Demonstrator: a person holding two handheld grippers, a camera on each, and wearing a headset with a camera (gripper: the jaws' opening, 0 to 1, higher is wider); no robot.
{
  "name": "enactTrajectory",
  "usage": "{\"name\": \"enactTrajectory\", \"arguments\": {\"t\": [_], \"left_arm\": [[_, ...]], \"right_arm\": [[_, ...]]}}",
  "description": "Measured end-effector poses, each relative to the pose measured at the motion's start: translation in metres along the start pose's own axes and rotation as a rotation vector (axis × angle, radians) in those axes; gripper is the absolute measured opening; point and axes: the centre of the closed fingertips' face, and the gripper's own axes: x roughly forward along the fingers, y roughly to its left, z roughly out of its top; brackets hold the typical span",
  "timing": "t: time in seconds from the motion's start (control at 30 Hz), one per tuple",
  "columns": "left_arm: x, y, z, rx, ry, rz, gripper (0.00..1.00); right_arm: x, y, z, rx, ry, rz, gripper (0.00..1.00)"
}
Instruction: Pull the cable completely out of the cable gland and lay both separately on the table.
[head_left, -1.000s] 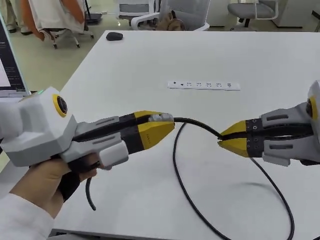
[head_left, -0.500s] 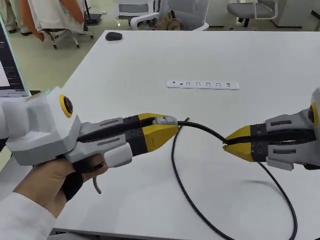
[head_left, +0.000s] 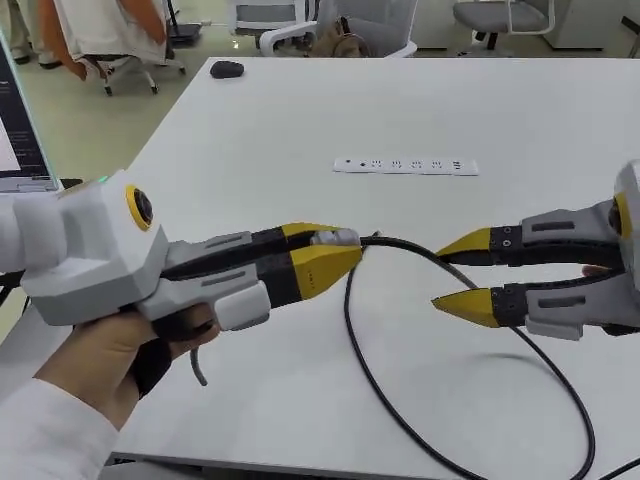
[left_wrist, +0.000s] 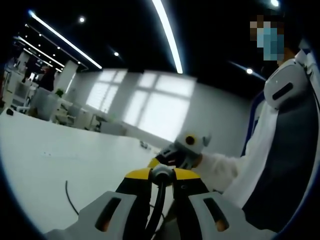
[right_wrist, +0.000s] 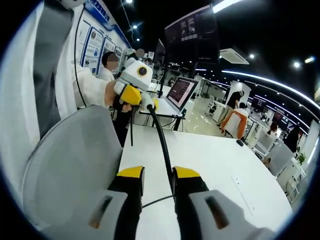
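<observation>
Right gripper (head_left: 440, 275) has let go, jaws wide | left gripper (head_left: 350, 248) clamps cable gland (head_left: 335, 237) (cable (head_left: 349, 320) threaded through)

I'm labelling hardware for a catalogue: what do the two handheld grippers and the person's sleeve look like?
Both the left gripper and right gripper have pale grey bodies, black mid-sections and pointed yellow jaw tips. The sleeve is white.

Bare white tabletop (head_left: 520, 110) spreads wide beyond the flat white power strip (head_left: 405, 167), with a small black mouse (head_left: 227, 69) near its far left corner. Nearer, the thin black cable (head_left: 400, 243) loops across the surface.
</observation>
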Motion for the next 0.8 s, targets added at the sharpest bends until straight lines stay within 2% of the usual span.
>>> {"name": "enactTrajectory", "arguments": {"t": [0.23, 0.4, 0.57, 0.8], "left_arm": [[-0.003, -0.005, 0.001, 0.002, 0.016, -0.024, 0.17], [-0.004, -0.011, 0.002, 0.019, 0.037, -0.046, 0.17], [-0.004, -0.013, 0.003, 0.021, 0.039, -0.063, 0.17], [-0.004, -0.013, 0.002, 0.011, 0.041, -0.072, 0.17]], "right_arm": [[0.015, 0.008, 0.05, -0.053, -0.123, 0.045, 0.23], [0.029, 0.011, 0.058, -0.093, -0.103, 0.062, 0.21], [0.034, 0.015, 0.061, -0.109, -0.099, 0.071, 0.06], [0.032, 0.016, 0.059, -0.099, -0.096, 0.045, 0.04]]}}
